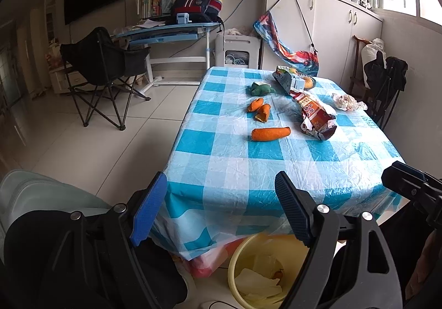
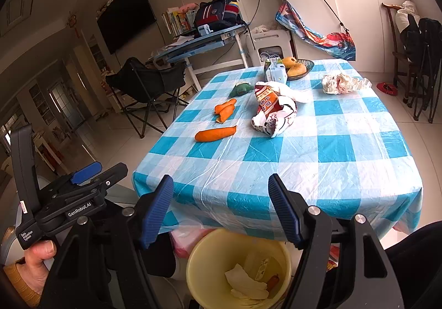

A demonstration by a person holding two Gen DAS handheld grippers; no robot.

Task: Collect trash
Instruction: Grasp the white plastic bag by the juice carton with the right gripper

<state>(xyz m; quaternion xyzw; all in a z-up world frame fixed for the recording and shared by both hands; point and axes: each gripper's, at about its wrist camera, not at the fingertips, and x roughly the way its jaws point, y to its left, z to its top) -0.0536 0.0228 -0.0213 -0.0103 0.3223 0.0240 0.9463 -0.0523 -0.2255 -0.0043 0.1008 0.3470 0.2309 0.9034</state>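
Desk (image 2: 326, 148) w/ blue-and-white checked plastic cloth fills the middle of both wrist views. Below its near edge, on the floor, sits a yellow bin (image 2: 204, 253) w/ a few paper scraps and an orange bit already inside.

Trash is spread over the far half of the desk. Largest: a torn red-and-white snack bag (image 2: 272, 112), lying on its side near centre. Right of it, well apart, a crumpled paper wad (image 2: 342, 83). Left of the bag, one long orange peel piece (image 2: 214, 133), nearest the front; beyond it two smaller peel pieces (image 2: 225, 110) touching each other. A green soft toy (image 2: 241, 89) and a fruit bowl (image 2: 299, 68) at the far end look like keepers, not trash.

Left gripper (image 1: 221, 209) and right gripper (image 2: 221, 206) both hang over the bin at the desk's near edge, jaws wide apart, nothing between them.

Likely step: reach for the next item. To do it well, prob. take the long peel first w/ the left gripper, since it's closest; come in low, jaws across its short width. For the bag, pinch a folded edge, as the body looks too wide. Carry back over the bin's middle before letting go.
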